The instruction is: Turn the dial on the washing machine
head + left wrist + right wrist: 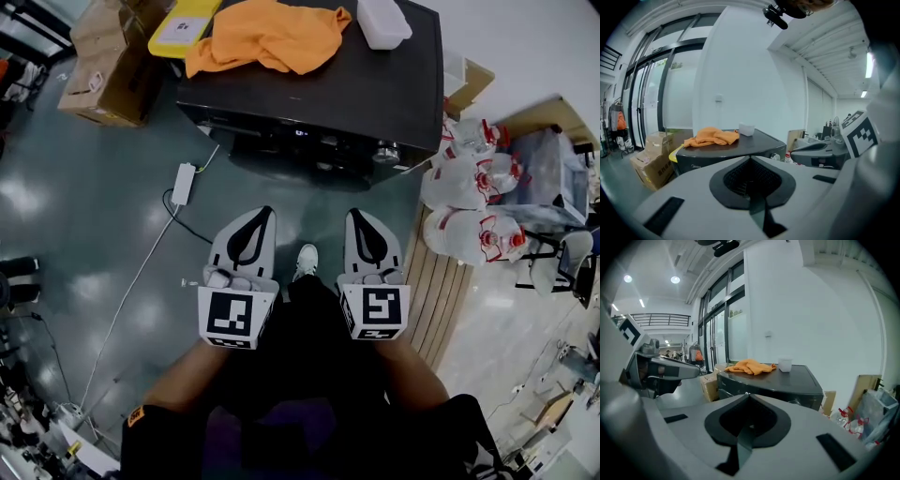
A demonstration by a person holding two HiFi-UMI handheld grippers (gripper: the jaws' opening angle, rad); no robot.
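The left gripper point(255, 230) and right gripper point(361, 230) sit side by side at the lower centre of the head view, apart from each other and pointing toward the top of the frame. Each gripper's own view shows its jaws pressed together with nothing between them. A white shoe point(306, 261) shows in the gap between the two grippers.

Ahead of the jaw tips lies a strip of bare grey floor point(84, 234) that separates them from the washing machine point(356, 89). The open floor widens toward the left of the frame. A white power adapter point(184, 184) and its cable point(141, 281) lie there, left of the left gripper. To the right, a slatted wooden panel point(441, 291) and clear bags of bottles point(469, 202) close off the space beside the right gripper.

The dial point(386, 153) is a silver knob at the right end of the machine's front panel, just below the top edge, well clear of both grippers. It lies nearer the right gripper's line.

On the machine's dark top rest an orange cloth point(272, 33) and a white plastic container point(382, 21). Cardboard boxes point(108, 66) stand at the machine's left, in the upper left corner.
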